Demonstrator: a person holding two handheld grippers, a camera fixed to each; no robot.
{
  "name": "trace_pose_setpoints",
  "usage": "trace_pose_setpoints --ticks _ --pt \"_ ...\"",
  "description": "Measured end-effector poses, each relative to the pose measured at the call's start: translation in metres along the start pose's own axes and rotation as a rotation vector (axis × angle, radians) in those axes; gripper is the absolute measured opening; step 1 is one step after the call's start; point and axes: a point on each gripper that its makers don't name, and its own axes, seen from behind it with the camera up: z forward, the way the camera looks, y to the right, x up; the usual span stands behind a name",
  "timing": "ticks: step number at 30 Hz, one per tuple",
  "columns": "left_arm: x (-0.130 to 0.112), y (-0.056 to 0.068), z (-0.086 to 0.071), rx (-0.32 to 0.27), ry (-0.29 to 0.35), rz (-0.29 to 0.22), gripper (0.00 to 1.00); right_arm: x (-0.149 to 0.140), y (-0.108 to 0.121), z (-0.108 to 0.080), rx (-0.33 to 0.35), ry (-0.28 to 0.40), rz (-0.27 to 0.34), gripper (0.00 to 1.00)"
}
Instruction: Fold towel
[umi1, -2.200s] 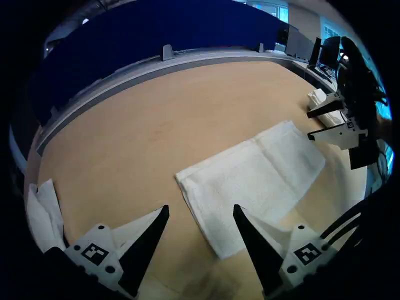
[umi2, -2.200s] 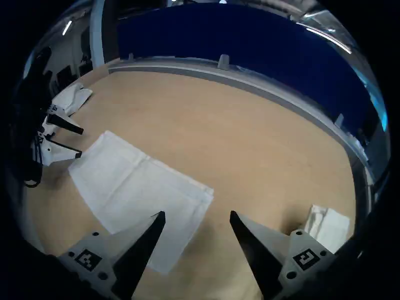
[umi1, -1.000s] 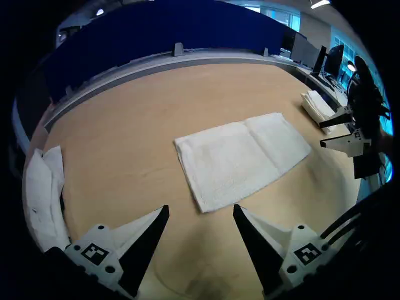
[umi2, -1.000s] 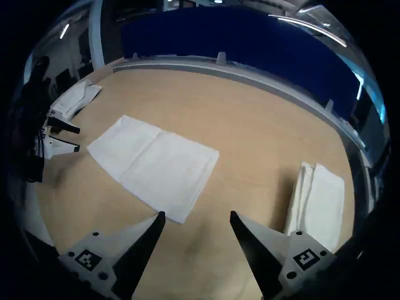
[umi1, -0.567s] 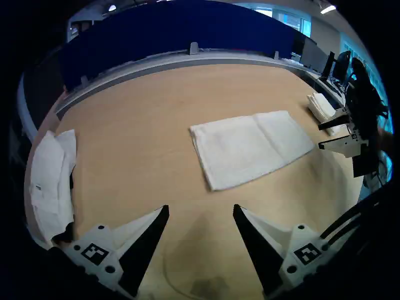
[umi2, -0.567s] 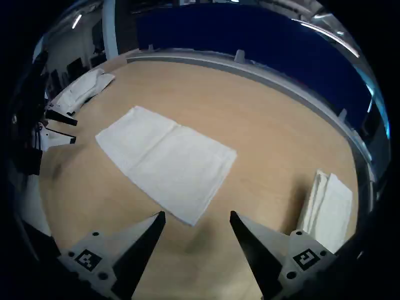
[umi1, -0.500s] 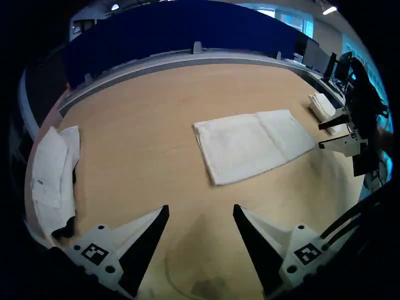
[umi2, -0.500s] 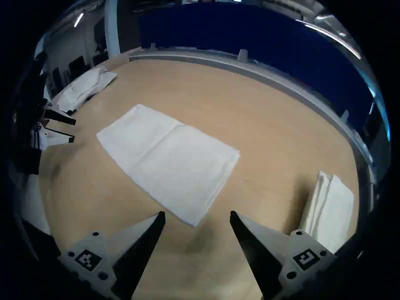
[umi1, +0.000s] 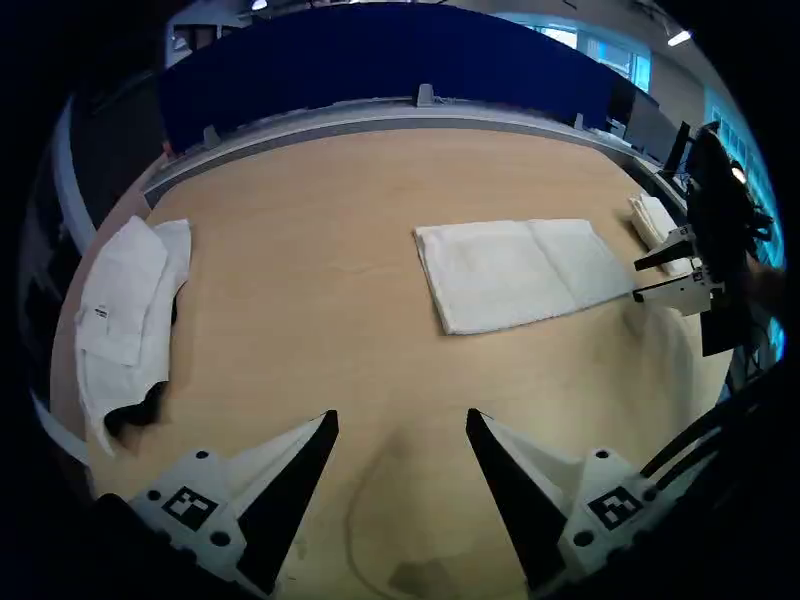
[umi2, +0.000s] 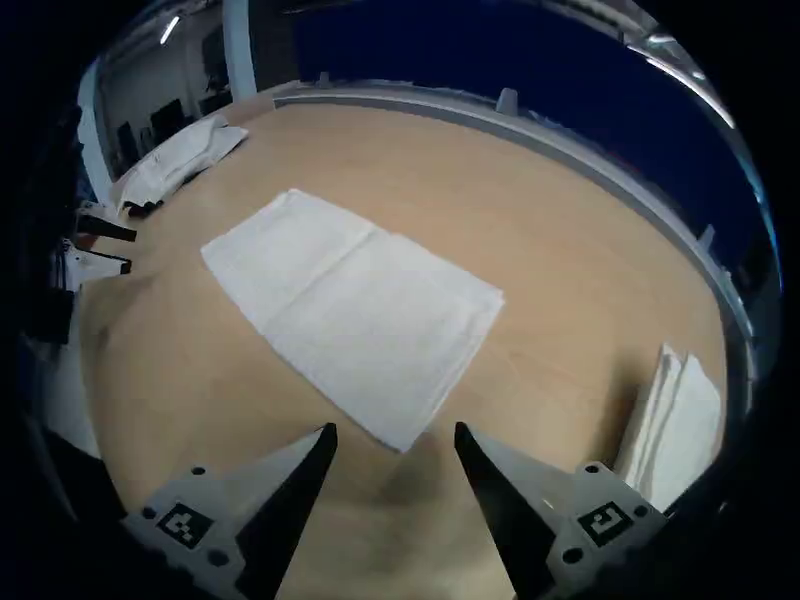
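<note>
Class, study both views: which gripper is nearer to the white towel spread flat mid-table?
Right. The right gripper hangs open just behind the near corner of the towel; the left gripper is farther back, with bare table between it and the towel.

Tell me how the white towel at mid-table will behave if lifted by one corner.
Probably floppy: the towel lies flat on the table with a soft crease, so the rest would likely hang. It looks thin, so probably light. Its textured cloth should hardly slip from the right hand-held gripper.
</note>
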Motion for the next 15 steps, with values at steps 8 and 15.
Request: trace_pose_setpoints --ticks 8,15 --pt "-0.001 -0.006 -0.016 0.026 0.019 -0.012 0.95 -0.005 -0.001 0.007 0.023 -0.017 0.004 0.67" --pt "-0.002 -0.009 -0.031 0.037 0.032 -0.026 0.95 -0.011 -0.002 0.011 0.038 -0.04 -0.005 0.41"
